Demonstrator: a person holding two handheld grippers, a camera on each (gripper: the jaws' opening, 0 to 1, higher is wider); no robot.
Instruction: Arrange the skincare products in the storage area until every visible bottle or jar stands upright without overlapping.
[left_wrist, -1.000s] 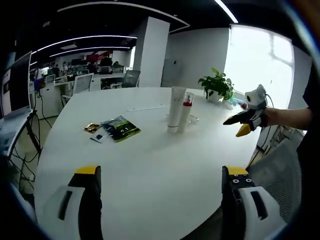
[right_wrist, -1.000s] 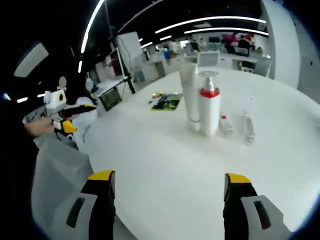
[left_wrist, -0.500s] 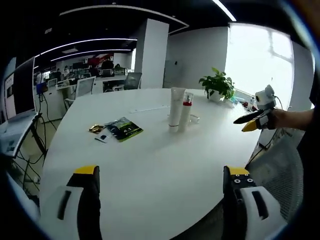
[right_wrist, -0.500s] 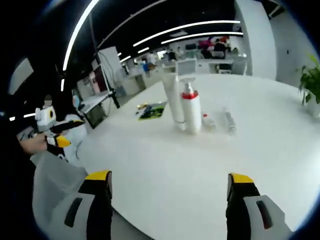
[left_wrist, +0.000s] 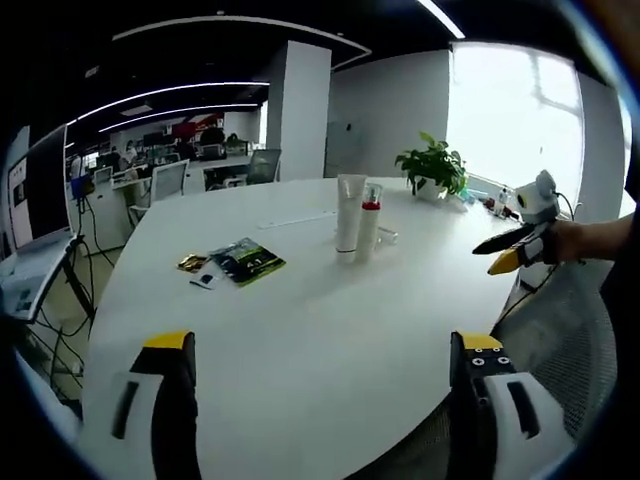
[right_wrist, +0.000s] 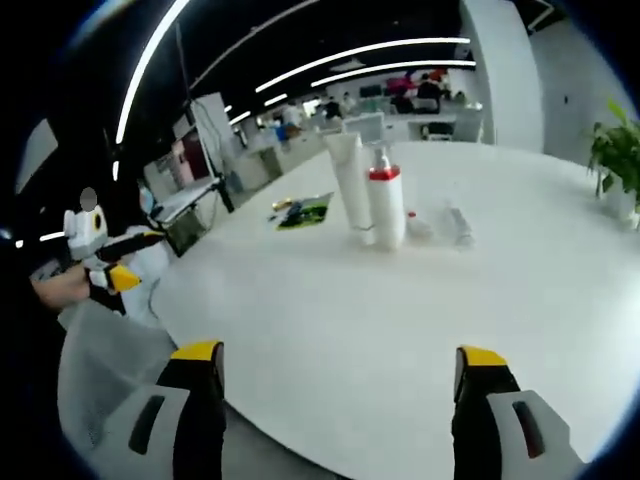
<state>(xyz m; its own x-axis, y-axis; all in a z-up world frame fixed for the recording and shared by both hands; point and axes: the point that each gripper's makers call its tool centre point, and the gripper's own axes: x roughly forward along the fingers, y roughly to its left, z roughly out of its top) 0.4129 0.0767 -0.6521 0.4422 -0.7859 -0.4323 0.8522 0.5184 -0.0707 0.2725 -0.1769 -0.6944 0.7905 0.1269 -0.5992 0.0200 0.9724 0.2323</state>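
Observation:
A tall white tube (left_wrist: 349, 216) (right_wrist: 349, 183) and a white pump bottle with a red collar (left_wrist: 369, 222) (right_wrist: 387, 205) stand upright side by side on the round white table (left_wrist: 300, 320) (right_wrist: 400, 330). Two small clear items (right_wrist: 445, 224) lie flat just beside them. My left gripper (left_wrist: 325, 400) is open over the table's near edge, far from the bottles. My right gripper (right_wrist: 340, 400) is open too, off the table's rim. The right gripper (left_wrist: 512, 243) shows in the left gripper view, held in a hand; the left gripper (right_wrist: 105, 258) shows in the right gripper view.
A green packet (left_wrist: 246, 259) (right_wrist: 305, 210) and small sachets (left_wrist: 190, 264) lie on the table. A potted plant (left_wrist: 435, 170) stands at the far edge. Mesh chair backs (left_wrist: 560, 340) (right_wrist: 100, 370) sit beside the table. Desks and chairs fill the office behind.
Both views have pulled back from the table, so the bottles look smaller and farther. The bottles and packets have not moved. Both grippers stay open.

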